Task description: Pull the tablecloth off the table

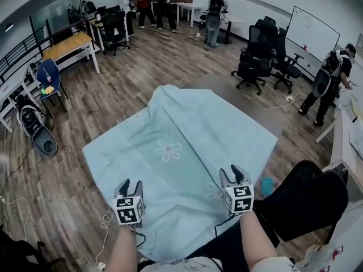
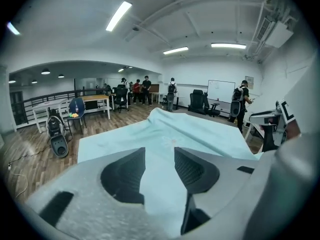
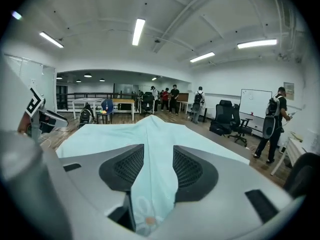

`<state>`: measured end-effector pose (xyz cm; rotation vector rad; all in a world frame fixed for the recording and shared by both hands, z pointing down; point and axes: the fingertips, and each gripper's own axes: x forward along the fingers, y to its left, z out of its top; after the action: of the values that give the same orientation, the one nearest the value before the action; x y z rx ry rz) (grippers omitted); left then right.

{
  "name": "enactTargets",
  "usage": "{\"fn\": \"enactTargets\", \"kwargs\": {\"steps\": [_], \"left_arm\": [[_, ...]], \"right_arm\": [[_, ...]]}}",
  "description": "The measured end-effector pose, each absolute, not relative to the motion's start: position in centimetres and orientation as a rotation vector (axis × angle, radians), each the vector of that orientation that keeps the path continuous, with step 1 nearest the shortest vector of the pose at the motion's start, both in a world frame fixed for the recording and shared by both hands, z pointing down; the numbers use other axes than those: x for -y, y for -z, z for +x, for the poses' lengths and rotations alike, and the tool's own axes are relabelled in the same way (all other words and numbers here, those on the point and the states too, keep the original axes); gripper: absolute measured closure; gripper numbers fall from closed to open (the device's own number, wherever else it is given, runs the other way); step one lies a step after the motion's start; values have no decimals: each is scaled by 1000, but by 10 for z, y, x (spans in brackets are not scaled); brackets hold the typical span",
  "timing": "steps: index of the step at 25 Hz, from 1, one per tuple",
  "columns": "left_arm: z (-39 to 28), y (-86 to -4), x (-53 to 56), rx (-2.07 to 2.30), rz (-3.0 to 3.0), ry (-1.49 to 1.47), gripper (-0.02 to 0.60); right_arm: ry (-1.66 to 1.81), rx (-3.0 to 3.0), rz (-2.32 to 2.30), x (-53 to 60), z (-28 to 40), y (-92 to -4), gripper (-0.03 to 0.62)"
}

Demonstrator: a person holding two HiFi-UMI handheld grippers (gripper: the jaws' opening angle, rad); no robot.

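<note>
A pale teal tablecloth with a flower print lies skewed over a dark table, whose far right corner is bare. My left gripper sits at the cloth's near left edge, and my right gripper at its near right edge. In the left gripper view the left gripper stands open, with cloth lying in the gap. In the right gripper view the right gripper is open too. A raised fold of the cloth runs loosely between its pads.
A black chair stands close at my right. Black office chairs and a whiteboard are beyond the table at the right. At the left are a blue chair and a wooden table. Several people stand at the back.
</note>
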<state>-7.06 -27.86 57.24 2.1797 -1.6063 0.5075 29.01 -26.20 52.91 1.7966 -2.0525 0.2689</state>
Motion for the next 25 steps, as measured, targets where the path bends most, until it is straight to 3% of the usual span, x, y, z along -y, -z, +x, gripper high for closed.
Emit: {"fn": "enactTargets", "kwargs": {"steps": [8,25], "left_arm": [[-93,-654,313,1625,1963,-596,316],[-104,-753,357,1559,1794,-742,310]], "right_arm": [[-364,1959,1737,334,359,-599,384],[-625,1839,1584,417,392,-730,364]]}}
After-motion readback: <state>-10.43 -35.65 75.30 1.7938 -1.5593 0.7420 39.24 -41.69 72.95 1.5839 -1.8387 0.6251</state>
